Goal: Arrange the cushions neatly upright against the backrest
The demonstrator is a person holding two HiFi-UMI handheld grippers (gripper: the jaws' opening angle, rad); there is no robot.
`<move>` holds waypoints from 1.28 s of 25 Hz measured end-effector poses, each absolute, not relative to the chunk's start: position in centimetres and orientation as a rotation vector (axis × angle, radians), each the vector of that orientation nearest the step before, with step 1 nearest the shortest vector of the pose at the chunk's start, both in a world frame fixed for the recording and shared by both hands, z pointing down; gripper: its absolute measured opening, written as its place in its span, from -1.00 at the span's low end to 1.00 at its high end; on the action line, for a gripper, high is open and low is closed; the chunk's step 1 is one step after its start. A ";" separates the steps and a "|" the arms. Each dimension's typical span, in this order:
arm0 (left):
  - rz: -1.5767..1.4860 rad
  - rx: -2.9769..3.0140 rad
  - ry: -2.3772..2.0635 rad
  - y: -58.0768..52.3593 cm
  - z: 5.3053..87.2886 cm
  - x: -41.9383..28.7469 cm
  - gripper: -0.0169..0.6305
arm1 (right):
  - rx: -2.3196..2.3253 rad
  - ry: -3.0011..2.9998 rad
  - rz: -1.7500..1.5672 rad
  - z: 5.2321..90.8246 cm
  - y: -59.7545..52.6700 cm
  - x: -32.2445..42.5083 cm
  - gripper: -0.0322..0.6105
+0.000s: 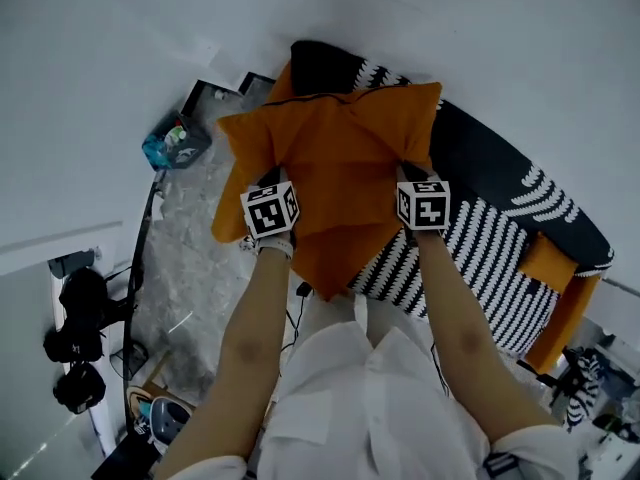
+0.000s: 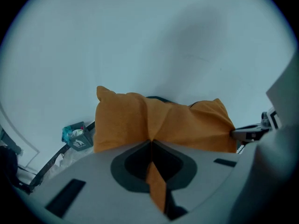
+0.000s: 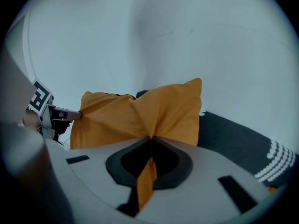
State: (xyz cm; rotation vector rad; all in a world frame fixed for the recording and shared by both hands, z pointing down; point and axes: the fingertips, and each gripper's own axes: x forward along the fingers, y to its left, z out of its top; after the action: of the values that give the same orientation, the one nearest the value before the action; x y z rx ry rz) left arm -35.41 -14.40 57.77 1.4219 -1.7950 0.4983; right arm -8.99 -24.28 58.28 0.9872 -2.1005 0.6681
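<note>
Sofa (image 1: 500, 238): black with white stripes, orange side panel at right. One orange cushion (image 1: 548, 260) lies at its right end.
Floor (image 1: 190, 238): grey, marbled. Teal bin (image 1: 175, 143) far left; black cable (image 1: 303, 290) near the sofa.

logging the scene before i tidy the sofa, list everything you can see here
orange cushion: one, orange, held up in front of the sofa
sofa: one, black with white stripes, behind and to the right of the cushion
second cushion: apparently one, orange, at the sofa's right end
bin: one, teal, litter inside, on the floor left of the sofa
floor: grey marbled, left of the sofa
wall: white, behind everything
black gear: dark, at the left edge, too unclear to name
left gripper: one, grey, shut on the cushion's fabric
right gripper: one, grey, shut on the cushion's fabric
forearms: two, bare, reaching forward
shirt: one, white, bottom centre
</note>
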 end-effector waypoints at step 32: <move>0.509 2.100 -1.281 -27.5 54.0 20.4 -0.88 | 1.868 -1.795 0.815 54.1 -21.2 48.3 -0.85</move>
State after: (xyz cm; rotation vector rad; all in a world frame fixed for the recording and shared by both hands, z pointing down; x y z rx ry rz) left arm 20.43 -27.47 53.98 2.0996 -1.2812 0.5093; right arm 48.35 -21.25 54.14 1.8683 -1.7951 0.8153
